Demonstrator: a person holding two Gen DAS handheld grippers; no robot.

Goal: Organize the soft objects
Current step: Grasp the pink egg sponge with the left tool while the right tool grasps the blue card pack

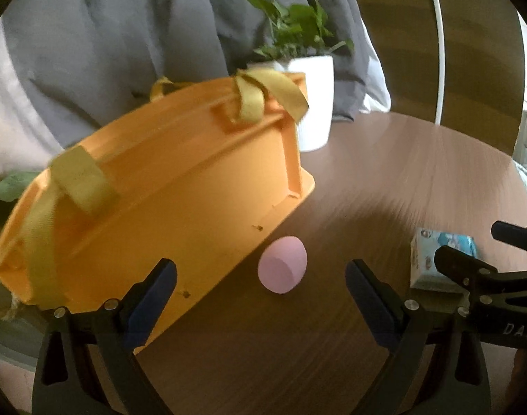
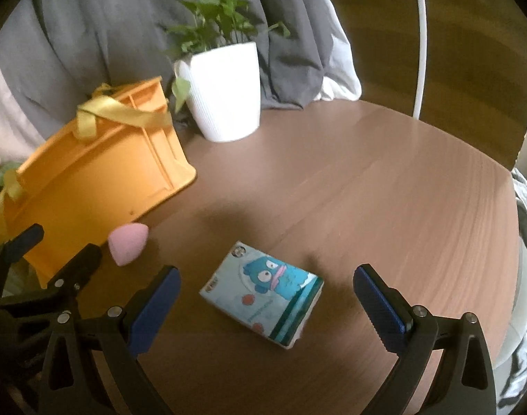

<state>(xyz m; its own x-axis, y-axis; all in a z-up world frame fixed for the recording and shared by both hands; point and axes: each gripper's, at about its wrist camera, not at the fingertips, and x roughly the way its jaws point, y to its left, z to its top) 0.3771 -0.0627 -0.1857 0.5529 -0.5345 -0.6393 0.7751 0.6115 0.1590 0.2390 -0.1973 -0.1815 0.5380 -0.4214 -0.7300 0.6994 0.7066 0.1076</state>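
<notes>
Left claw spread wide, empty, above pink makeup sponge lying on counter just beside orange storage basket. Right claw likewise wide open, empty, over cartoon-printed tissue pack lying flat. Potted plant behind basket.

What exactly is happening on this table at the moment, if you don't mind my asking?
A person holds two grippers, both with jaws open and empty. The left gripper faces the pink sponge, which lies on the wooden table beside the orange basket. The right gripper faces the tissue pack. Neither soft object has been picked up yet.
</notes>
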